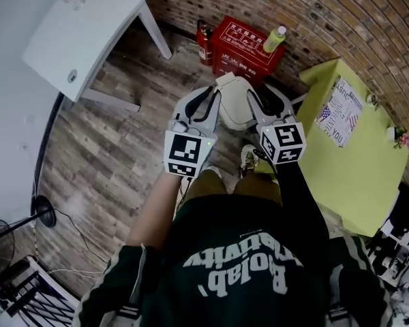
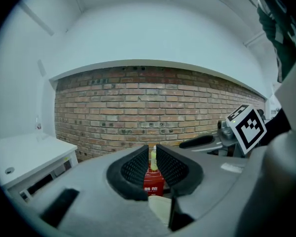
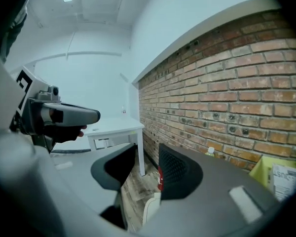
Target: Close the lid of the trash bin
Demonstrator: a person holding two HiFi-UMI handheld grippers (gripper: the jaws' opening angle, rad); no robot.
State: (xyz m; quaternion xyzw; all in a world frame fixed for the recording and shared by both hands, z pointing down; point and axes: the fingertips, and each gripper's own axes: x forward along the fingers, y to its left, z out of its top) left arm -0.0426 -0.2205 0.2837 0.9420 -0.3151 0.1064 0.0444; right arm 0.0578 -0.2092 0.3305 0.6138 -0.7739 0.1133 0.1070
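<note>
In the head view the white trash bin [image 1: 235, 109] stands on the wood floor, straight below and between my two grippers. Its top looks pale and rounded; I cannot tell whether the lid lies fully down. My left gripper [image 1: 206, 97] hangs over the bin's left side, and its jaws stand a narrow gap apart with nothing between them [image 2: 154, 154]. Over the bin's right side, my right gripper [image 1: 267, 95] is open wide and empty [image 3: 147, 154]. A pale edge of the bin [image 2: 160, 209] shows under the left jaws, and the bin's edge [image 3: 150, 209] shows again under the right jaws.
A red box [image 1: 245, 46] with a green bottle [image 1: 275, 38] on it stands against the brick wall behind the bin, beside a fire extinguisher [image 1: 204, 43]. There is a white table [image 1: 88, 33] at the left and a yellow-green table [image 1: 354, 162] at the right. The person's shoe [image 1: 249, 159] is near the bin.
</note>
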